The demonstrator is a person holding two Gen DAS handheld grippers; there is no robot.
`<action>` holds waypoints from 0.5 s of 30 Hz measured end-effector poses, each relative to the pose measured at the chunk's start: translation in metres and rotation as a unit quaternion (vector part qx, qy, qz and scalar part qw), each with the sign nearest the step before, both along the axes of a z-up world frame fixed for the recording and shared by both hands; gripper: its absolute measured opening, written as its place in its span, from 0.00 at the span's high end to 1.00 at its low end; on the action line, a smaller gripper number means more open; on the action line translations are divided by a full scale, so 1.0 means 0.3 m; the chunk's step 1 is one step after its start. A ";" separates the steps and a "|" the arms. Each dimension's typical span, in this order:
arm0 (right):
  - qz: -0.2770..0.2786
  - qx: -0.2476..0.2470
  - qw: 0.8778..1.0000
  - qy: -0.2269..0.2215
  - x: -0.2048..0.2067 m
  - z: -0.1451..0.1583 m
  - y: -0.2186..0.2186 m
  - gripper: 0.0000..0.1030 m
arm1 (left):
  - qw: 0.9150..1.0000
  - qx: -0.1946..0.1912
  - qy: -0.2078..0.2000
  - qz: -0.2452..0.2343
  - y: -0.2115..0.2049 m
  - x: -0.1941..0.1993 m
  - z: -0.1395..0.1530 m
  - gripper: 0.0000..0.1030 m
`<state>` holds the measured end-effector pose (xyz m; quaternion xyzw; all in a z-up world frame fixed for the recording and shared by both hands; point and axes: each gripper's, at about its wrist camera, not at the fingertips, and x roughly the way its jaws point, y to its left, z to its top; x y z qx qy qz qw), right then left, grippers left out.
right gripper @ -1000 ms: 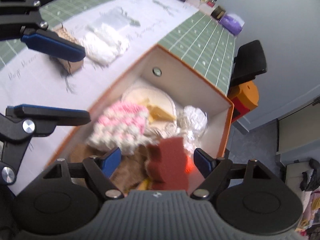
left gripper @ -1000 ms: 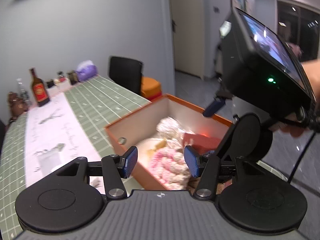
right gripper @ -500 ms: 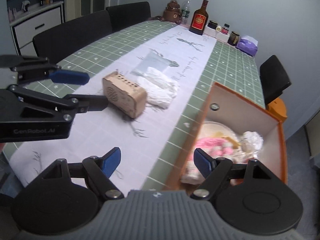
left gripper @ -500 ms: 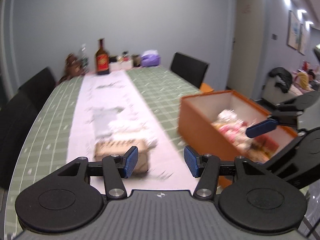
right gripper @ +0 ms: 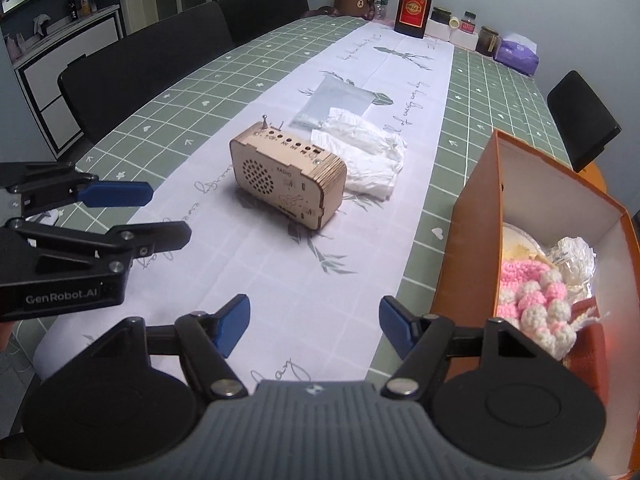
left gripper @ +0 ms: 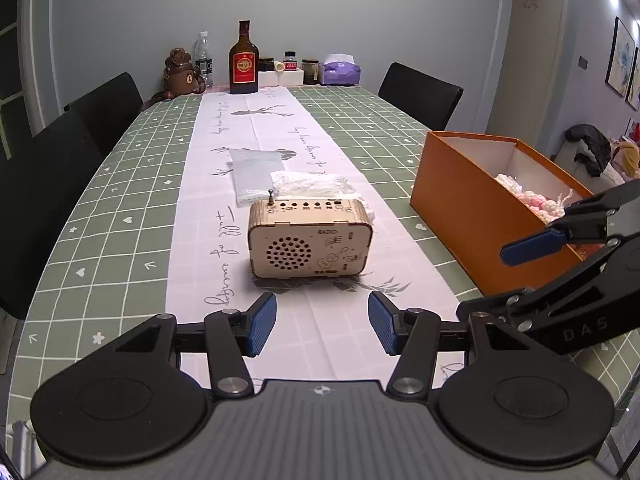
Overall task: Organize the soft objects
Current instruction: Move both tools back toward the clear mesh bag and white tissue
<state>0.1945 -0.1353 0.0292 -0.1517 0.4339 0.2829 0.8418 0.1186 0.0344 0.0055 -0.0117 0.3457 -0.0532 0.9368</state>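
Wooden radio (left gripper: 310, 240), one orange box (left gripper: 486, 204), two open grippers

Dim even indoor light, sharp focus, soft shadows, fisheye-bent edges.

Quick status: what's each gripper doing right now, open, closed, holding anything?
Left gripper: open, empty, above the runner, facing the wooden radio.
Right gripper: open, empty, beside the orange box.

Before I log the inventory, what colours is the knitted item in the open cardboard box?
Pink and white knitted item, clearest in the right wrist view.
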 end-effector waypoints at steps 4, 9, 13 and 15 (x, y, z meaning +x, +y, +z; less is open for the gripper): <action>-0.001 0.001 1.000 -0.014 0.033 0.044 0.015 0.31 | 1.000 0.010 0.006 -0.010 0.017 0.035 0.026 0.39; 0.003 0.002 0.999 -0.033 0.097 0.103 0.051 0.31 | 1.000 0.026 0.000 -0.018 0.024 0.100 0.084 0.39; 0.006 -0.001 0.999 -0.041 0.164 0.135 0.082 0.31 | 1.000 0.024 -0.004 -0.012 0.036 0.172 0.128 0.39; 0.005 -0.002 0.999 -0.043 0.202 0.147 0.097 0.31 | 1.000 0.025 -0.007 -0.008 0.040 0.212 0.147 0.39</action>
